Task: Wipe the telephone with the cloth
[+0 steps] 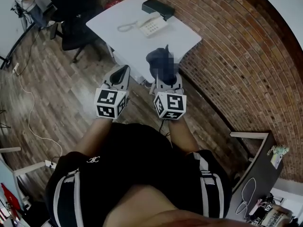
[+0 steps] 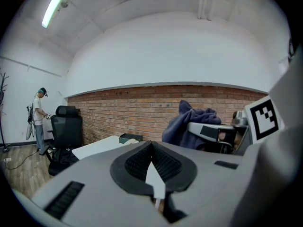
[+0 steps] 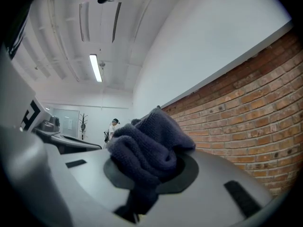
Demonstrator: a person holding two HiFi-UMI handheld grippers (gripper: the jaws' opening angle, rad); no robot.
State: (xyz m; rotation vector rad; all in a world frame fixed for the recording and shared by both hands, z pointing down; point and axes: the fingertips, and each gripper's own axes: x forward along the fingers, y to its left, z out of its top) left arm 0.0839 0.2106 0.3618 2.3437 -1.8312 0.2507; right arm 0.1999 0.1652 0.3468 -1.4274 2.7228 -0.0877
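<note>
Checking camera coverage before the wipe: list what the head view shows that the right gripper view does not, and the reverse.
Only the head view: the telephone lying on the white table, a black box near it, and the wood floor.
Only the right gripper view: the ceiling light and a close look at the right gripper shut on the bunched folds of the cloth.
Both: the dark cloth held in the right gripper, and the brick wall.
</note>
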